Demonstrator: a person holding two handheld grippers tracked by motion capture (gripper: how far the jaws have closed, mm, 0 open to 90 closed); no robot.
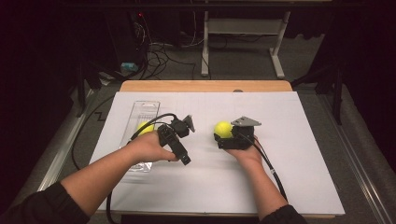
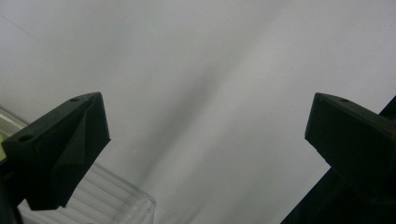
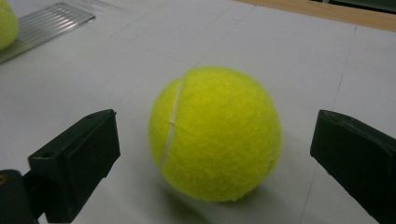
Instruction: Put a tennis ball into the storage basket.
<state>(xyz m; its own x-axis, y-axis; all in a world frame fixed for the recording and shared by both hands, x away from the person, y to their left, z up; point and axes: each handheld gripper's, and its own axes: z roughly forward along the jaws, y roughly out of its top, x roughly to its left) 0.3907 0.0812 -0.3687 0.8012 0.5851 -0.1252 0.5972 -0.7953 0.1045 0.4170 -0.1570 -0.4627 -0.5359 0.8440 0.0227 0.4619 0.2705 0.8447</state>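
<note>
1. A fuzzy yellow-green tennis ball with a white seam (image 3: 215,134) rests on the white paper sheet covering the table (image 1: 299,163), just ahead of the black two-jaw right gripper (image 1: 225,138).
2. In the right gripper view the ball lies straight ahead along the tool's line, centred between the two black jaws. The jaws stand apart, one on each side, with a gap of bare paper between each pad and the felt, so nothing is clamped.
3. The relation that matters is this alignment: the ball sits in front of the jaw tips rather than fully between them. By this judgement, the right hand needs a short forward push before closing.
4. A ball has no long axis, so the approach angle matters little; the risk is nudging it so it rolls away across the paper.
5. The black two-jaw left gripper (image 1: 173,135) rests to the left, its jaws wide apart and empty in the left gripper view.
6. Beside it lies a clear ribbed plastic tray (image 1: 141,112) holding a second yellow-green tennis ball (image 1: 144,127).
7. The right gripper is plainly nearer the loose ball; the left is well apart from it.
</note>
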